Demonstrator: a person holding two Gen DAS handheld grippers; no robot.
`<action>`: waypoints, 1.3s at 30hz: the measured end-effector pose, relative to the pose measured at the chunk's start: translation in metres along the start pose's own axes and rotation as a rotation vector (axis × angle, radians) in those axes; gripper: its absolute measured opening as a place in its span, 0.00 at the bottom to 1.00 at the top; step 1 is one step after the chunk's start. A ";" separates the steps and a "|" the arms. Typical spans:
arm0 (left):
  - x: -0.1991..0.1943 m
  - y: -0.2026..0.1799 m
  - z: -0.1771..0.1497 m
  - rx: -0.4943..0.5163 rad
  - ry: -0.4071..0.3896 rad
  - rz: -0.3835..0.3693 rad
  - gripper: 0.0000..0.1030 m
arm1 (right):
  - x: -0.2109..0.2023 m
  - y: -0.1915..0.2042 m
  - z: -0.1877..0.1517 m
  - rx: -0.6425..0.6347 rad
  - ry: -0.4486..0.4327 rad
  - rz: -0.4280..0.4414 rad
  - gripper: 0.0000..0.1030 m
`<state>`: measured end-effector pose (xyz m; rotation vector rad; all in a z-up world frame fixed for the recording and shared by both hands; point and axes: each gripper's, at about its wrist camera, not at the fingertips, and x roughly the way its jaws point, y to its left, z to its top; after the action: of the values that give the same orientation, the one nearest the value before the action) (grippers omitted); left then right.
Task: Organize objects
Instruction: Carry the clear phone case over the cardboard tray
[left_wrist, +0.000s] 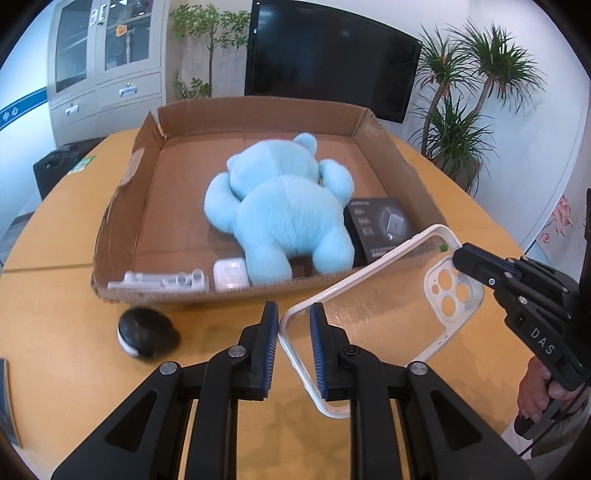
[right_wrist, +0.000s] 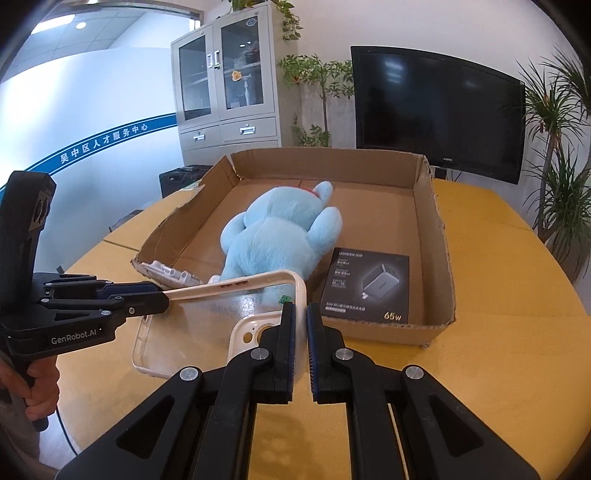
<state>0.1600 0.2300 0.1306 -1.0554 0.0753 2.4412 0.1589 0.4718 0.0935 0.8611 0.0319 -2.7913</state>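
Clear phone case (left_wrist: 373, 314) in the air above the worktop (left_wrist: 74, 229), just short of the cardboard box (left_wrist: 122, 206), your left gripper (left_wrist: 293, 343) fingers clamped on its near rim, your right gripper (right_wrist: 300, 325) fingers pinching its camera-end edge.
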 end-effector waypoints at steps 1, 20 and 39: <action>0.001 0.000 0.005 0.007 -0.004 -0.003 0.15 | 0.001 -0.002 0.004 0.002 -0.002 -0.004 0.05; 0.063 -0.017 0.088 0.083 0.015 -0.020 0.15 | 0.045 -0.048 0.068 -0.003 -0.030 -0.111 0.05; 0.116 -0.024 0.146 0.106 0.032 0.017 0.15 | 0.101 -0.086 0.105 0.023 -0.041 -0.176 0.05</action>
<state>0.0036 0.3315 0.1556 -1.0508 0.2224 2.4074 0.0013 0.5266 0.1199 0.8441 0.0719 -2.9779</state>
